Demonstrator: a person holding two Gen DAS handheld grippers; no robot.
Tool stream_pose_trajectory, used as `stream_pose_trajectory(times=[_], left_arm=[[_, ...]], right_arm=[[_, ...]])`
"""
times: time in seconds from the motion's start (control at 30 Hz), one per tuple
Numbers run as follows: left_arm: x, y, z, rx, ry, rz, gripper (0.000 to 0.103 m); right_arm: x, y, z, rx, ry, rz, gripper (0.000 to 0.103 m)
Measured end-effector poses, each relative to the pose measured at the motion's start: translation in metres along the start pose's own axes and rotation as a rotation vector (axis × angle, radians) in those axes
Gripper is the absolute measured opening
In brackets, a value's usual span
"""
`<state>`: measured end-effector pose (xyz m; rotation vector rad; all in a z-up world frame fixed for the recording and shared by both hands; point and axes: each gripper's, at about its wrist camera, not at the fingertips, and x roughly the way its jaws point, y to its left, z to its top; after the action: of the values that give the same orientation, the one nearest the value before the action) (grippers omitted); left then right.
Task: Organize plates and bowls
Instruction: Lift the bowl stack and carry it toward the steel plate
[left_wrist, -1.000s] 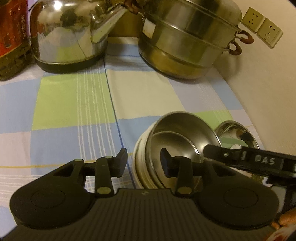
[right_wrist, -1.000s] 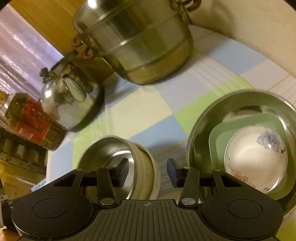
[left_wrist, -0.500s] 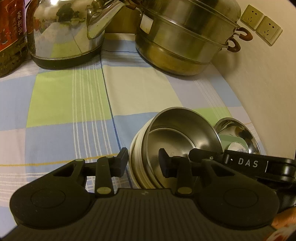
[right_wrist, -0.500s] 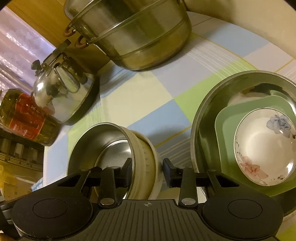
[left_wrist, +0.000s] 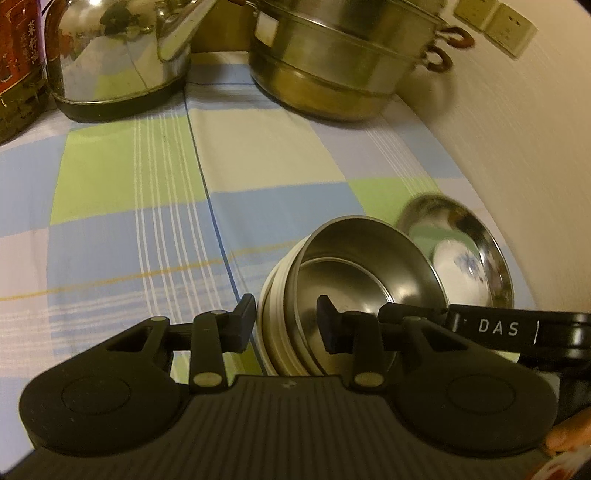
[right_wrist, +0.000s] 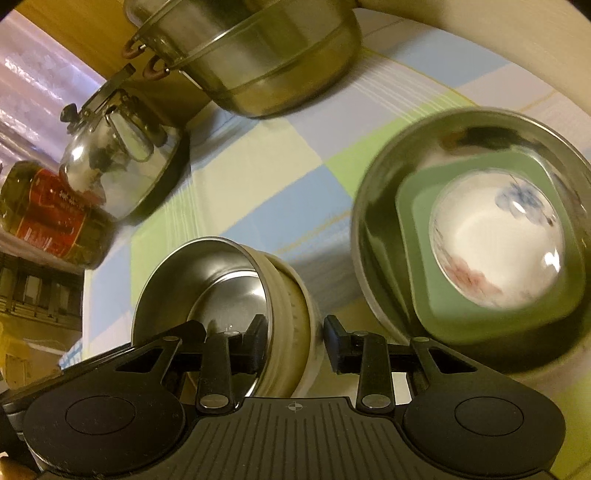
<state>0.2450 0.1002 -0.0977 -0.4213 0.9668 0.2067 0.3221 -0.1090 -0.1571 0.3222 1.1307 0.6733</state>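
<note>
Both grippers, left (left_wrist: 286, 325) and right (right_wrist: 293, 345), clamped on bowl stack (left_wrist: 354, 284) rim. Risk: uneven lift, steel liner slipping, stack knocking basin (right_wrist: 376, 236).

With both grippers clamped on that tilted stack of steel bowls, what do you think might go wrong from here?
1. The left gripper and right gripper pinch opposite sides of the rim of the stacked bowls; smooth steel could slip, or the inner bowl slide out of the tilted stack.
2. The big steel basin with the green dish and floral bowl sits close beside the stack; a swing could knock it.
</note>
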Motion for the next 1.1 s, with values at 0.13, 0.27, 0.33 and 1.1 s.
stream_pose_trajectory(times=[0.13,0.27,0.33,1.1], left_arm=[[-0.008,-0.015,-0.019,0.039,0.019,-0.010,0.031],[-0.014,-0.029,-0.036,0.065,0.036,-0.026,0.031],[-0.016,-0.037,-0.045,0.086,0.042,-0.033,0.031],[-0.020,-0.090,-0.082,0.233,0.058,-0.079,0.022]], right_arm=[[-0.016,-0.011,-0.018,0.006,0.015,-0.010,0.034],[-0.032,-0.019,-0.036,0.014,0.026,-0.026,0.034],[-0.041,-0.026,-0.047,0.026,0.026,-0.033,0.034],[-0.097,-0.059,-0.097,0.055,-0.077,-0.164,0.030]])
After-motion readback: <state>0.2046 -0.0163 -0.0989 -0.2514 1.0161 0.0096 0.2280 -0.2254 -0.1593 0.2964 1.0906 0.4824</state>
